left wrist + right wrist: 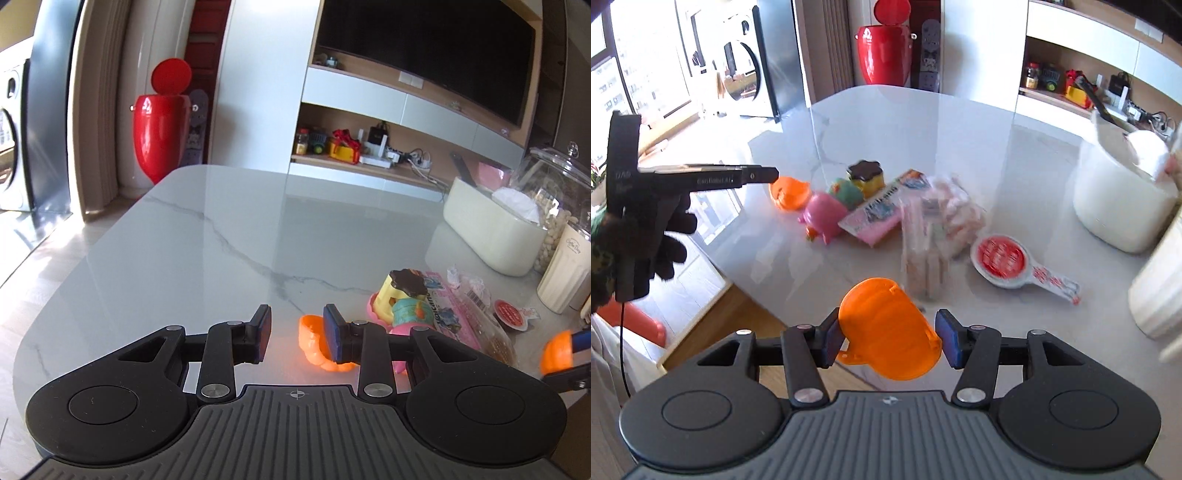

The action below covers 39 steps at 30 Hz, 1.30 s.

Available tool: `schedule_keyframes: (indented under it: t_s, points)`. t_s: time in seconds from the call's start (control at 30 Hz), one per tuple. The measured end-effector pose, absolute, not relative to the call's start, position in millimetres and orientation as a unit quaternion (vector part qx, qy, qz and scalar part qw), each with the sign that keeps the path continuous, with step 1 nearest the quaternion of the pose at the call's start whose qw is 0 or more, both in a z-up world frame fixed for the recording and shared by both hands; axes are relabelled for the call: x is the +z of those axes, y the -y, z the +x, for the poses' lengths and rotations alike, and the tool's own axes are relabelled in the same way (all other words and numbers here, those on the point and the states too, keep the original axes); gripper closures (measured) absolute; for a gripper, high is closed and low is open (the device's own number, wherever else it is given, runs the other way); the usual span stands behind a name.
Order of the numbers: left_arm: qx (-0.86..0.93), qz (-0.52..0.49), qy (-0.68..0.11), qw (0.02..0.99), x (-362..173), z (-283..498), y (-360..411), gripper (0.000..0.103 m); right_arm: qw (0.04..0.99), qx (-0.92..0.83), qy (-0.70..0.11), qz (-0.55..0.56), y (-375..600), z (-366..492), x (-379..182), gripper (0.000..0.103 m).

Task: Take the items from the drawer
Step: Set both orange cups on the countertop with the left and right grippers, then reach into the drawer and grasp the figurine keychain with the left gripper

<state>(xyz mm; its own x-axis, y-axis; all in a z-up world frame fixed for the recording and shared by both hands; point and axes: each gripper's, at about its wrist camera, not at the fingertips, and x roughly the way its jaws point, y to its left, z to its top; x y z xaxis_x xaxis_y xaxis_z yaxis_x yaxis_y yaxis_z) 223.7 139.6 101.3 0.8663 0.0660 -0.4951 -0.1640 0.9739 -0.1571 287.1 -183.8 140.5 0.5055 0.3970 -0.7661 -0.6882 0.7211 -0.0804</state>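
Right fingers [888, 341] clamp orange shell [886, 332], raised over desk [960, 122] edge. Left fingers [297, 334] open, empty; second orange shell [314, 343] on desk just beyond right pad.

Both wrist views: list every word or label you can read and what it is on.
"Coffee Day", faint, on the ribbed cream tumbler.
"GenRobot.AI", faint, on the left gripper.
Pink package lettering: partly hidden, unreadable.
Red-lidded cup label: too blurred.
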Motion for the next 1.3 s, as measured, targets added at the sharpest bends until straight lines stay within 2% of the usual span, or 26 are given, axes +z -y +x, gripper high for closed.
schedule_keyframes:
  t_s: [0.17, 0.23, 0.27, 0.43, 0.57, 0.7, 0.8, 0.97, 1.07, 1.3]
  points:
    - [0.013, -0.07, -0.215, 0.974, 116, 191, -128, 0.069, 0.858, 0.314, -0.347, -0.209, 130, 318, 116, 0.048]
    - [-0.039, -0.061, -0.213, 0.974, 121, 182, -121, 0.069, 0.862, 0.297, -0.349, -0.218, 123, 326, 109, 0.033]
    - [-0.073, -0.06, -0.218, 0.971, 122, 180, -117, 0.069, 0.862, 0.296, -0.349, -0.217, 124, 327, 109, 0.029]
    - [-0.226, -0.036, -0.324, 0.918, 102, 194, -77, 0.069, 0.863, 0.309, -0.345, -0.202, 151, 305, 127, 0.019]
    - [-0.266, 0.023, -0.402, 0.876, 74, 200, -30, 0.069, 0.87, 0.305, -0.343, -0.179, 195, 280, 146, 0.016]
    - [-0.278, 0.084, -0.495, 0.819, 35, 205, 18, 0.069, 0.88, 0.277, -0.349, -0.166, 245, 255, 148, 0.004]
    - [-0.28, 0.105, -0.573, 0.763, 3, 214, 53, 0.069, 0.884, 0.241, -0.364, -0.166, 277, 247, 133, 0.004]
    - [-0.224, 0.028, -0.684, 0.694, -42, 235, 83, 0.069, 0.881, 0.181, -0.419, -0.126, 323, 256, 104, 0.004]
    - [-0.191, 0.008, -0.706, 0.682, -56, 241, 96, 0.069, 0.886, 0.186, -0.41, -0.115, 334, 250, 109, 0.004]
    - [-0.156, 0.075, -0.731, 0.66, -82, 256, 128, 0.069, 0.883, 0.22, -0.393, -0.129, 333, 235, 112, 0.0]
